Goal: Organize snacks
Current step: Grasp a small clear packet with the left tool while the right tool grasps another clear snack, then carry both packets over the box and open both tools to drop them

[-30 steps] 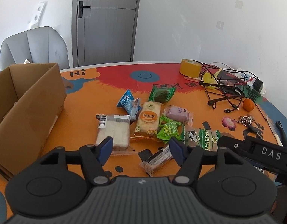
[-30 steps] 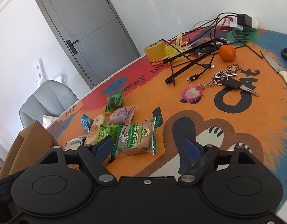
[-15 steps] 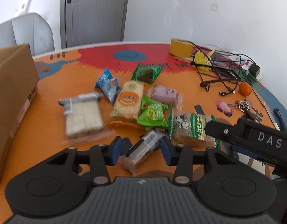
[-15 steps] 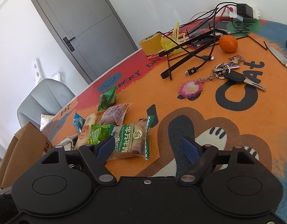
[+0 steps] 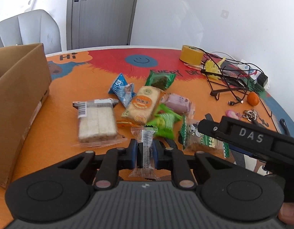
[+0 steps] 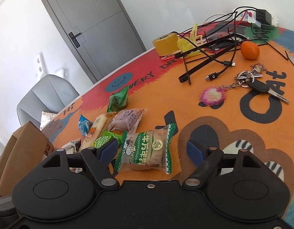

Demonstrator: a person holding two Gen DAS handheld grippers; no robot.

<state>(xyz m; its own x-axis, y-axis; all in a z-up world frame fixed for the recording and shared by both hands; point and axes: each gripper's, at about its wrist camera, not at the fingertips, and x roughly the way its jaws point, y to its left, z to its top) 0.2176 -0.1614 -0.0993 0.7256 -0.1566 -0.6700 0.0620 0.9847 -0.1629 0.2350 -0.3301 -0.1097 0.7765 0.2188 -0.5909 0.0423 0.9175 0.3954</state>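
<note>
We grip a slim clear-wrapped snack bar [image 5: 145, 148] in our left gripper [image 5: 145, 152], whose jaws have just been closing and now press on the wrapper's two long sides, the bar standing lengthwise between the blue pads; taking it across its narrow width looks like the surest hold on a slippery film pack. Our right gripper [image 6: 152, 150] hangs released, jaws wide and nothing between the pads, lined up over the green-edged cake pack [image 6: 147, 150] that lies flat on the orange table mat [image 6: 223, 118], apparently the next pick for that hand.

Just beyond the held bar, the other snacks lie bunched in the middle of the mat, touching or overlapping: a clear block of pale wafers [image 5: 96, 121] to the left, a crumpled bright-green packet [image 5: 164, 122], an orange-labelled biscuit pack [image 5: 143, 105] and a purple bun pack [image 5: 178, 103]. Behind them sit a blue triangular pouch [image 5: 121, 88] and a dark green pack [image 5: 160, 79].

At the left edge stands an open cardboard box [image 5: 22, 99], near the pile, which we judge to be where the snacks are meant to go; we cannot see its inside.

Farther off and well apart from the food lie things that seem no part of the job: keys with a pink charm [image 6: 250, 84], an orange fruit [image 6: 249, 50], tangled black cables [image 6: 214, 53], a roll of yellow tape [image 6: 166, 43] and a power strip [image 6: 261, 17]. A grey chair [image 5: 30, 30] and grey door [image 5: 103, 13] close the view.
</note>
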